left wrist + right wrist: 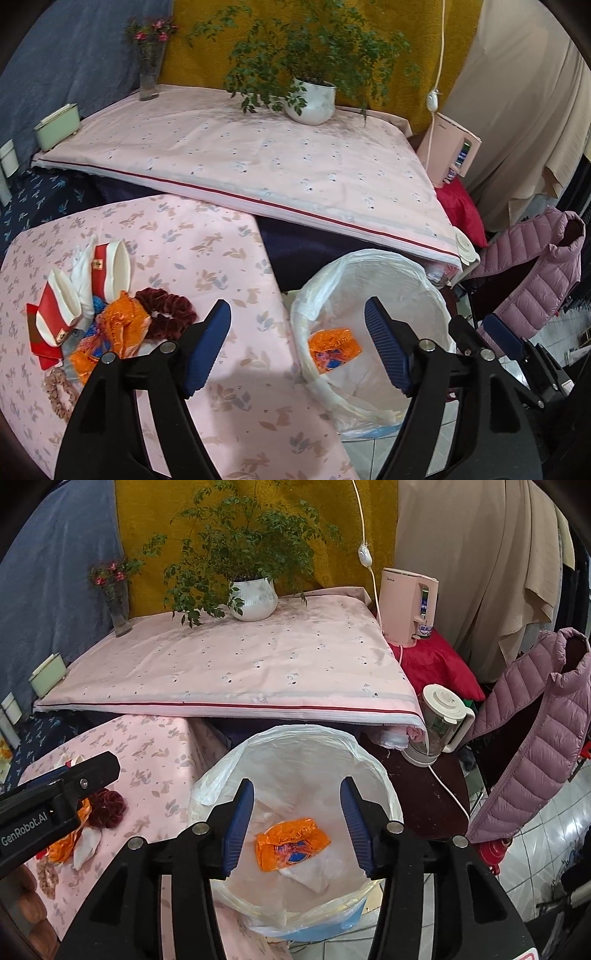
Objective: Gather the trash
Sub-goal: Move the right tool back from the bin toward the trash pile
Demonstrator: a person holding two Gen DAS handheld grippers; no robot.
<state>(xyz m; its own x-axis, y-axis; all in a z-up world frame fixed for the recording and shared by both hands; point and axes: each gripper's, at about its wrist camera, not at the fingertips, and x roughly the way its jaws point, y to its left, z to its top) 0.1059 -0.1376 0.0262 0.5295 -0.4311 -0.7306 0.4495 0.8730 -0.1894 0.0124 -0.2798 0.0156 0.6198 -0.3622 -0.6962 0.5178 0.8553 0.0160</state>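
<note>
While orange wrapper (291,843) lies in lined bin (384,775), right tool (297,825) hangs above it, released, empty. Left tool (297,345) released, empty, over worktop (236,406) edge.

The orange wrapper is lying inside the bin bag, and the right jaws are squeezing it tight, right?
Not quite. The orange wrapper does lie inside the bin bag, but the right gripper is not squeezing it. The right wrist view shows its jaws apart above the bin, with the wrapper lying loose on the bag's bottom between them.
</note>
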